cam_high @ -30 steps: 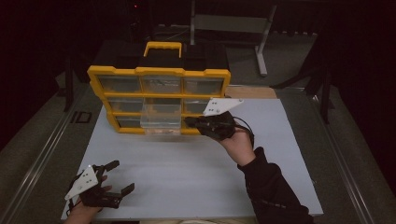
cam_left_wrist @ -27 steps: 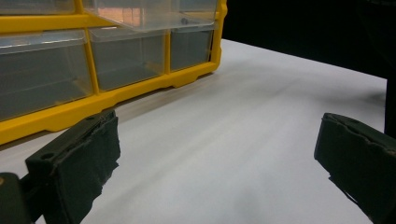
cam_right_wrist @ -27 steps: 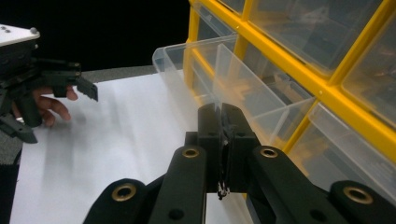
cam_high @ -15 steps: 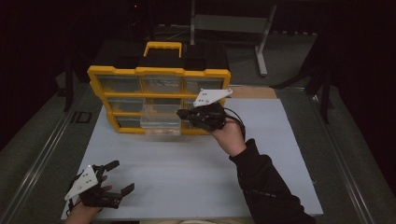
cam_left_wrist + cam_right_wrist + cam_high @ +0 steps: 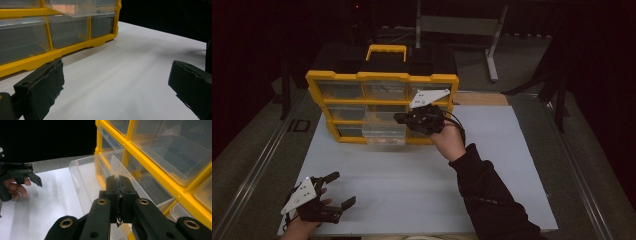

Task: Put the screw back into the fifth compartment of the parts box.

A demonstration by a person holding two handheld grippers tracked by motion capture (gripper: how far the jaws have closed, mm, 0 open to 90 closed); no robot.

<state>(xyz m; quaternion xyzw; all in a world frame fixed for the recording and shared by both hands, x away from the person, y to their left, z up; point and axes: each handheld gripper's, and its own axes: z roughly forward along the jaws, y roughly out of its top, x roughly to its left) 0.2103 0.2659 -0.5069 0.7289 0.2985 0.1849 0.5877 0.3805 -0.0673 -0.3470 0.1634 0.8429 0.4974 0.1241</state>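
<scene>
The white table carries the whole job, and I have the yellow cabinet of clear drawers standing toward its far side so the drawer fronts face me and I can get at them from my seat.

One clear drawer in the middle column sticks out from the front of the cabinet, partly pulled out over the table. That is the thing I am working on. In my right gripper view its open top and near wall lie just ahead of the jaw tips, and I see nothing in the part of it that shows.

My right gripper is up at the cabinet front, just beside that drawer's right edge, with its jaws clenched together and nothing between them. I judge that closed jaws make a blunt tip for nudging the drawer, better than an open pair that could snag the thin plastic wall.

My left gripper rests low at the near left corner, well apart from the cabinet, jaws spread wide and empty, so it stays out of the way.
</scene>
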